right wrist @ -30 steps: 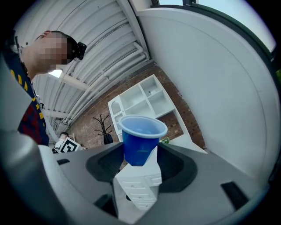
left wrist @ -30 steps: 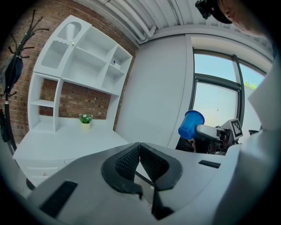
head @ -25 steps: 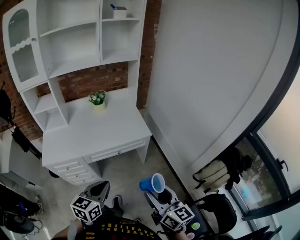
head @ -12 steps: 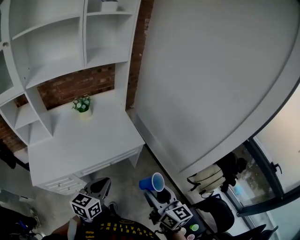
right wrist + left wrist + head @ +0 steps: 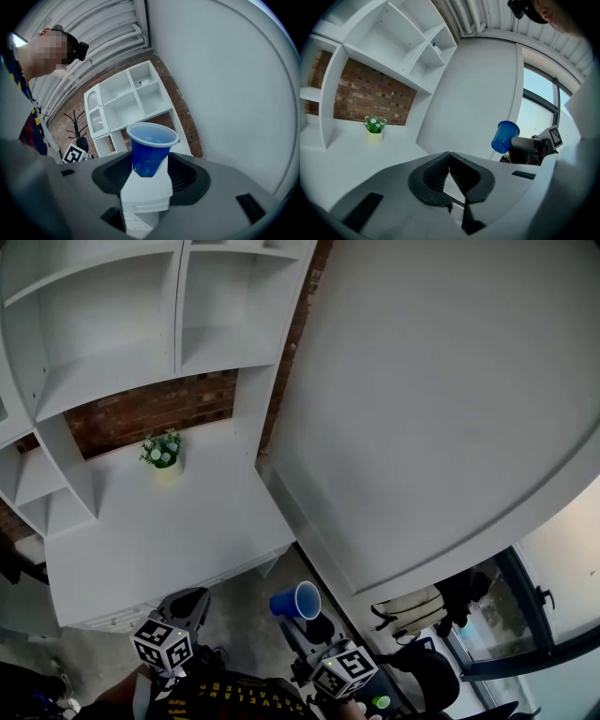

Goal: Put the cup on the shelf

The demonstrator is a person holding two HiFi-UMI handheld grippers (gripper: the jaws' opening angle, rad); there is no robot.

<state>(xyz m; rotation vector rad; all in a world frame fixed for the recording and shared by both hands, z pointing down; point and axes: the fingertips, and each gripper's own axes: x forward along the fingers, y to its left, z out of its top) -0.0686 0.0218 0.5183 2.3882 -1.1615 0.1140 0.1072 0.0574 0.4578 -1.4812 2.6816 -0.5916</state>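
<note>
R gripper (image 5: 149,171) pinches blue cup (image 5: 150,140) by its base; L gripper (image 5: 449,165) has jaws pressed together, nothing btwn. Cup is airborne, well short of shelf (image 5: 122,371) at 11 o'clock in head view. Carry level; thin wall prob crushes easily.

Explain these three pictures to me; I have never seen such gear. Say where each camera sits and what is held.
No robot here: a person holds a two-jaw gripper in each hand. The head view comes from a camera on the person's head, looking down; the other two cameras ride on the grippers and look along their jaws. The left gripper is shut and empty. The right gripper is shut on a blue cup. Ahead stands a white desk with a shelf unit above it; a small potted plant sits on the desk.
</note>
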